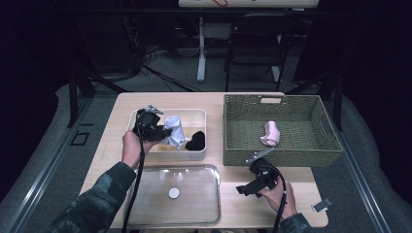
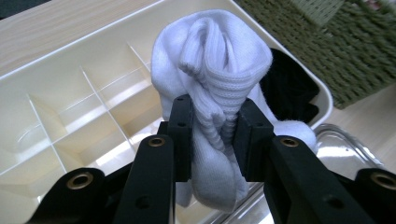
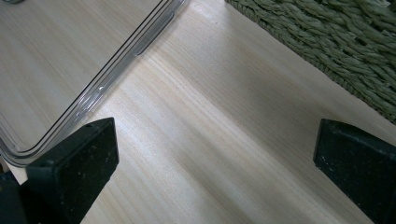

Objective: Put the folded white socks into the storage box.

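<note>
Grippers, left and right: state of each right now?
Left gripper: shut on the white sock, held above the cream divided box.
Right gripper: open, nothing between its jaws, over the bare table.

ribbed white cloth sock (image 2: 212, 60), woven basket (image 1: 296, 145)

From where I stand, the white sock (image 2: 212, 70) hides part of the black sock (image 2: 289, 91) behind it, and its lower end drops out of sight behind the jaws. The clear lid (image 3: 70, 70) runs off the right gripper view's edge. The small thing (image 1: 322, 205) near the tabletop's (image 1: 243, 204) corner is too small to tell.
</note>
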Available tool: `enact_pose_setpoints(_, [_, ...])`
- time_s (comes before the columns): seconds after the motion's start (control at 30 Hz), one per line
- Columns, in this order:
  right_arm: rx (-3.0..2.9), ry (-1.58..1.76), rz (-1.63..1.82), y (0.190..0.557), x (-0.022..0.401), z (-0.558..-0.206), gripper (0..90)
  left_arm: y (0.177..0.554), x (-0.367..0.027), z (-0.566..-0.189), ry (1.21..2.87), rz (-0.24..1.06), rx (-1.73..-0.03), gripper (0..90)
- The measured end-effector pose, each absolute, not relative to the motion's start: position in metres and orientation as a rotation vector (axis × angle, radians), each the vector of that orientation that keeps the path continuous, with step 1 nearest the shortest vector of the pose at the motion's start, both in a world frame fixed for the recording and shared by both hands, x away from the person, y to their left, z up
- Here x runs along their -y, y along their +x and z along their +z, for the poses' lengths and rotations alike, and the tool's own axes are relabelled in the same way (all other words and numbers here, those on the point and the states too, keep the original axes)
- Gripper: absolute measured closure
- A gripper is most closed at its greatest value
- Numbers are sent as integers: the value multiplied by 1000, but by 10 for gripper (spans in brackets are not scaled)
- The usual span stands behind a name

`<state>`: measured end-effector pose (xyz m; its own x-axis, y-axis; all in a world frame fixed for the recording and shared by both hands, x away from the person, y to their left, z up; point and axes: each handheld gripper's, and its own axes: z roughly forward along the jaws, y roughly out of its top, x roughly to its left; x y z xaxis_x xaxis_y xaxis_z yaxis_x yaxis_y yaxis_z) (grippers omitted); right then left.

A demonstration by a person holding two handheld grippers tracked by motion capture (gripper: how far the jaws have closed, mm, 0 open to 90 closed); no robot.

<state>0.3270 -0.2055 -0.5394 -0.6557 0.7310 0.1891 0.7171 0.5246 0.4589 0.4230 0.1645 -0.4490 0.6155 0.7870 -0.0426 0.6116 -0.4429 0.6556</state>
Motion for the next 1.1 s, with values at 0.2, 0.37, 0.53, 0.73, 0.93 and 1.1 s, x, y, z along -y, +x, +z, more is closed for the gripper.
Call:
enact_pose_setpoints(0.2, [-2714, 1301, 803, 327, 206, -538, 0, 430, -158, -455, 2246, 403, -1105, 711])
enact_pose_setpoints(0.37, [-2705, 1298, 813, 326, 206, -539, 0, 432, -150, -462, 2282, 423, -1109, 710])
enact_pose_setpoints(0.53, [-2727, 1288, 797, 327, 206, -539, 0, 432, -141, -473, 2325, 430, -1108, 709])
enact_pose_setpoints(0.73, [-2722, 1294, 799, 327, 206, -538, 0, 434, -132, -482, 2365, 406, -1095, 709])
enact_pose_setpoints(0.93, [-2731, 1279, 788, 328, 207, -539, 0, 438, -129, -487, 2374, 334, -1099, 709])
enact_pose_setpoints(1.1, [-2729, 1299, 797, 327, 205, -539, 0, 441, -131, -491, 2382, 267, -1112, 709])
